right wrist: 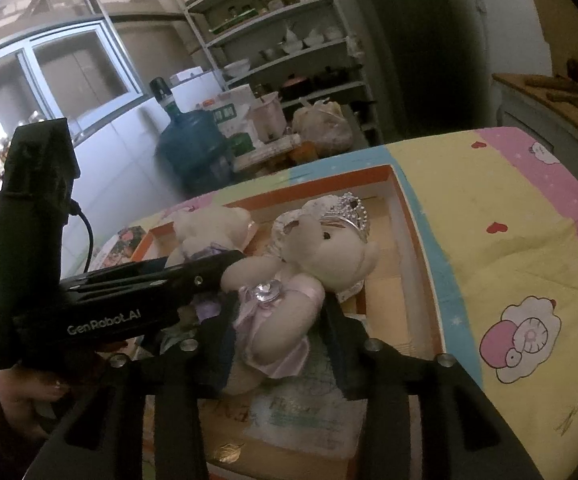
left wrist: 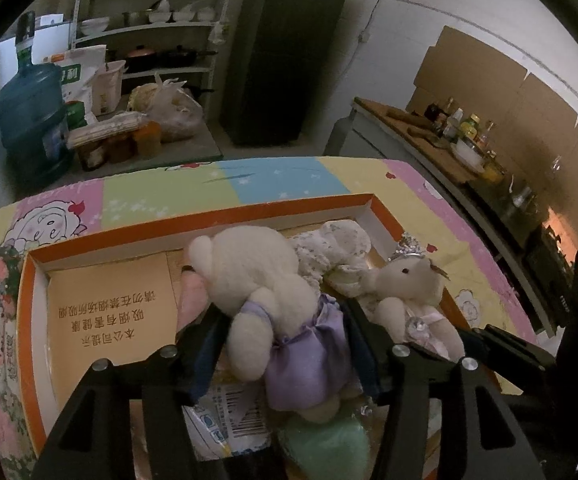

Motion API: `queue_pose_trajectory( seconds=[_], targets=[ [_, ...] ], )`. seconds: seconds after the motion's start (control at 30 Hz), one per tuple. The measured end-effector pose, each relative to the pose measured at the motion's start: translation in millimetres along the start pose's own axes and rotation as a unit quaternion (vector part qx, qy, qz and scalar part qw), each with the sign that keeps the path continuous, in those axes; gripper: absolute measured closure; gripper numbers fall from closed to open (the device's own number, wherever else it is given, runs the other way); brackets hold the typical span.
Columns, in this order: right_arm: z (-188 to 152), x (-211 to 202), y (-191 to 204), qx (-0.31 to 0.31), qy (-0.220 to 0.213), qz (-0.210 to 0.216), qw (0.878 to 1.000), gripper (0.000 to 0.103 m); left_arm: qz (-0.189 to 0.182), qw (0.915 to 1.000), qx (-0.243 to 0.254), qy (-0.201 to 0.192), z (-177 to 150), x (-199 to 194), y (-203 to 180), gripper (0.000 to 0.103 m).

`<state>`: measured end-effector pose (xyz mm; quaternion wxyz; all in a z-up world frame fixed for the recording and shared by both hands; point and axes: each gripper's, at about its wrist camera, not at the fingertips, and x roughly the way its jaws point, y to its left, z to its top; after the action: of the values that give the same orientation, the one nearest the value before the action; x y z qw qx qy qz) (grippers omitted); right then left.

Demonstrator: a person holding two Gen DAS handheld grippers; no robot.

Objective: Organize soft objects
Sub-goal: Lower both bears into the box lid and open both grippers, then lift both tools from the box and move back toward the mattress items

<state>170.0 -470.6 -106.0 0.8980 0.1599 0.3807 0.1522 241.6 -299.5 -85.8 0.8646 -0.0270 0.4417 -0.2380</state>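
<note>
Inside the orange-rimmed box [left wrist: 193, 226] on the patterned surface [left wrist: 289, 178] lie two cream teddy bears side by side. Around the bear in the purple dress [left wrist: 265, 300] stands the left hand-held gripper [left wrist: 285, 344]: its two dark fingers [left wrist: 205, 344] flank the bear's dress and legs, and the bear lies on its back with its head pointing away. Whether the pads press on it cannot be told; the fingers sit close against the fabric on both sides.

Just to the right, the bear in the pink dress [right wrist: 285, 280] wears a silver crown [right wrist: 349, 212] and has a clear gem on its chest. The right hand-held gripper [right wrist: 281, 344] has its fingers [right wrist: 341, 344] on either side of this bear's dress, close to the cloth, and here too a grip cannot be confirmed. In the right wrist view the left hand-held gripper crosses from the left, held by a person's hand [right wrist: 25, 396].

Behind the two bears a pale flowered soft toy [left wrist: 337, 248] rests against the far wall of the box. Under the bears lie a plastic packet with a barcode [left wrist: 229, 412] and a light green soft thing [left wrist: 325, 444].

Beyond the surface stand a blue water jug [left wrist: 33, 120], a shelf with bowls and pans [left wrist: 149, 28] and a dark fridge [left wrist: 285, 52].
</note>
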Motion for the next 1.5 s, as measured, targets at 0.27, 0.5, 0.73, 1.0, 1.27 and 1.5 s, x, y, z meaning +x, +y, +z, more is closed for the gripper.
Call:
queue_pose_trajectory(
  seconds=[0.27,0.5,0.73,1.0,1.27,1.5],
  targets=[
    [-6,-5,4,-0.002,-0.017,-0.005,1.000,0.032,-0.029,0.9991,-0.010,-0.028,-2,-16,1,0.025],
    [-11,-11,14,-0.025,-0.029,-0.032,0.999,0.031,-0.034,0.9981,-0.001,-0.051,-3,-35,-8,0.025],
    [-17,-21,22,-0.037,-0.041,-0.062,0.997,0.031,-0.034,0.9969,0.015,-0.069,-10,-56,-18,0.025],
    [-28,-43,35,-0.044,-0.065,-0.092,0.993,0.031,-0.040,0.9953,0.015,-0.086,-26,-82,-22,0.025],
    [-41,-74,67,-0.065,-0.102,-0.093,0.988,0.031,-0.034,0.9912,0.022,-0.126,-40,-121,-21,0.025],
    [-51,-86,93,-0.074,-0.120,-0.083,0.987,0.031,-0.005,0.9858,0.035,-0.164,-54,-155,-17,0.025]
  ],
)
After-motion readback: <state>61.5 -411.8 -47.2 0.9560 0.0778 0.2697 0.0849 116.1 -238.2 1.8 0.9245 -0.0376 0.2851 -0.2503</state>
